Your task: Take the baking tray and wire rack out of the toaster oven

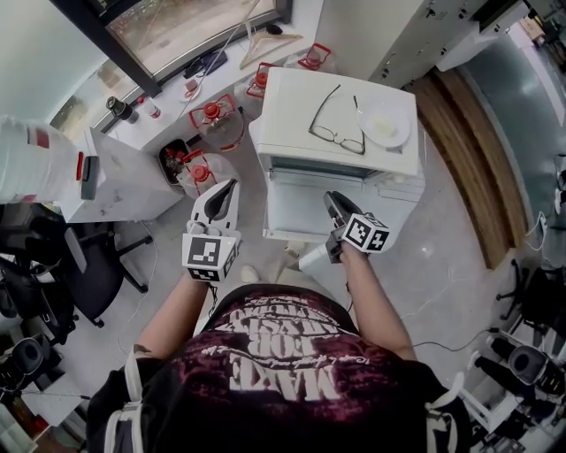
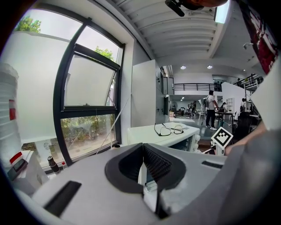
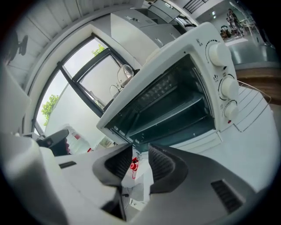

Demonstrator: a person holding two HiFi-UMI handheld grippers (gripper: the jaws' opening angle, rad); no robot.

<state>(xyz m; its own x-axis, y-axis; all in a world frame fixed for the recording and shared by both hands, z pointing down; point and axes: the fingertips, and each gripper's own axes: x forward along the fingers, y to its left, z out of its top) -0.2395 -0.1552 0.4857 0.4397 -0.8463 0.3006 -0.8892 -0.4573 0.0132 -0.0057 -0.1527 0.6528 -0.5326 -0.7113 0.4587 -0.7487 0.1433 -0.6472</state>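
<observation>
Glossy grey floor [image 1: 447, 257] around boxy white toaster oven [image 1: 292, 106], thin-rimmed glasses [image 1: 337, 121] atop.

A pair of dark-framed eyeglasses [image 1: 336, 119] lies open, arms spread, just beside a small round white dish [image 1: 387, 122]; the two are apart. Behind them runs a white counter [image 1: 232, 55] under a dark-framed window [image 1: 190, 26], with a wooden clothes hanger [image 1: 265, 40] lying on it. A small dark bottle [image 1: 118, 108] stands further along to the left. Several clear jugs with red caps [image 1: 217, 124] cluster on the floor below. At far left is a large water bottle [image 1: 35, 164], with a black office chair [image 1: 88, 265] below it. A wooden strip [image 1: 469, 150] crosses the grey floor [image 1: 442, 257] on the right. In the left gripper view a person [image 2: 211, 107] stands far off.
</observation>
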